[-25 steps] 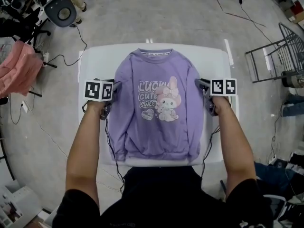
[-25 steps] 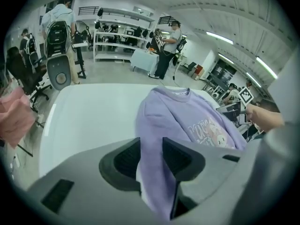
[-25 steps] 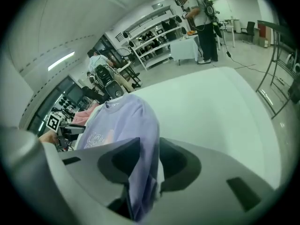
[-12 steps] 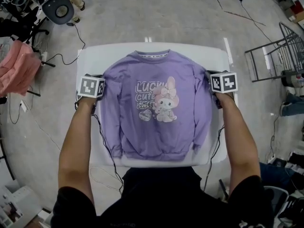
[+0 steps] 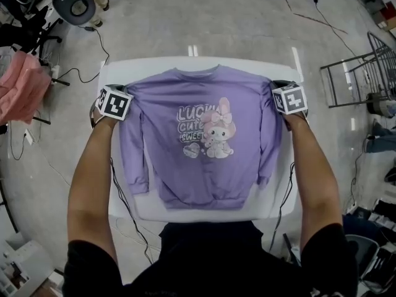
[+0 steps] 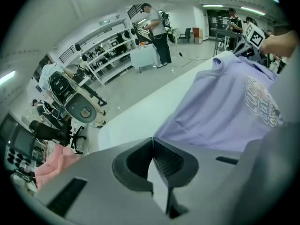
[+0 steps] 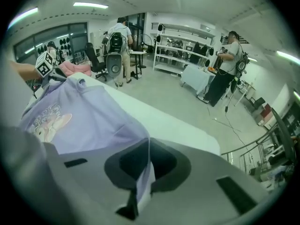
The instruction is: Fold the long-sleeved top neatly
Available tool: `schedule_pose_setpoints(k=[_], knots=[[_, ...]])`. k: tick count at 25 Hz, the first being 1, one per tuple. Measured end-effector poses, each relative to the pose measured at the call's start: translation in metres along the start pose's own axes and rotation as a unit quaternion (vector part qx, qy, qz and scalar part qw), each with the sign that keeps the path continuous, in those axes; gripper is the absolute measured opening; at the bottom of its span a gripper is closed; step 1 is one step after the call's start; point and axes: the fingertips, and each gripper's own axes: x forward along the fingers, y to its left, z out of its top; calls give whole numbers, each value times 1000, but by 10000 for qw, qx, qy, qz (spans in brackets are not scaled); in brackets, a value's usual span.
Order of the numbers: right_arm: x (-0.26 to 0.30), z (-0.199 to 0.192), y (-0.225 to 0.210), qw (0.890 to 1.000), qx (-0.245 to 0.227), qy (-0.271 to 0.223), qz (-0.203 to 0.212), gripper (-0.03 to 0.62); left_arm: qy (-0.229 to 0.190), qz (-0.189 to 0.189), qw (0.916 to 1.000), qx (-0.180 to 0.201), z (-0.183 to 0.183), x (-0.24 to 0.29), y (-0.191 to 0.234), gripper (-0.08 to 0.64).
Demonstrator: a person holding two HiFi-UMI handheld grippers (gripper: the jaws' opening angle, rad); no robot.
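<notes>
Your left gripper (image 6: 151, 149) and right gripper (image 7: 147, 149) each pinch a shoulder of the top (image 5: 198, 135), spread face-up on the table (image 5: 154, 67). No fold shows yet; sleeves and body remain.

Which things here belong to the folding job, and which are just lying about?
Job: purple top, gripped by left tongs and right tongs; white table.
Lying about: pink cloth, office chair, metal rack, floor cable.
</notes>
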Motion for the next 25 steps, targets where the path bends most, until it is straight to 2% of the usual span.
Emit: schedule_pose_setpoints(k=[2, 5, 7, 9, 11, 15, 18, 21, 25], knots=[[-1, -4, 2, 10000, -10, 12, -43, 15, -54, -48, 9999, -145, -1, 2, -3, 11], [-7, -2, 0, 9999, -62, -104, 3, 122, -341, -83, 9993, -87, 7, -3, -7, 12], [-16, -1, -1, 9997, -87, -238, 35, 124, -600, -65, 9982, -42, 14, -13, -8, 12], [-28, 2, -4, 9993, -34, -376, 8, 118, -688, -127, 9974, -156, 16, -25, -7, 14], [-40, 5, -4, 9987, 87, -500, -15, 110, -734, -283, 9959, -445, 15, -39, -7, 14], [-75, 5, 18, 9959, 318, -836, 103, 59, -1117, -574, 9860, -1093, 7, -72, -14, 14], [-94, -6, 55, 9940, 312, -994, 345, 7, -1224, -691, 9860, -899, -4, -92, -32, 14], [-110, -21, 93, 9938, 230, -972, 492, 5, -1252, -885, 9861, -646, -18, -109, -49, 12], [-139, -37, 132, 9929, 399, -1027, 451, 5, -1398, -1076, 9821, -661, -35, -141, -67, 11]])
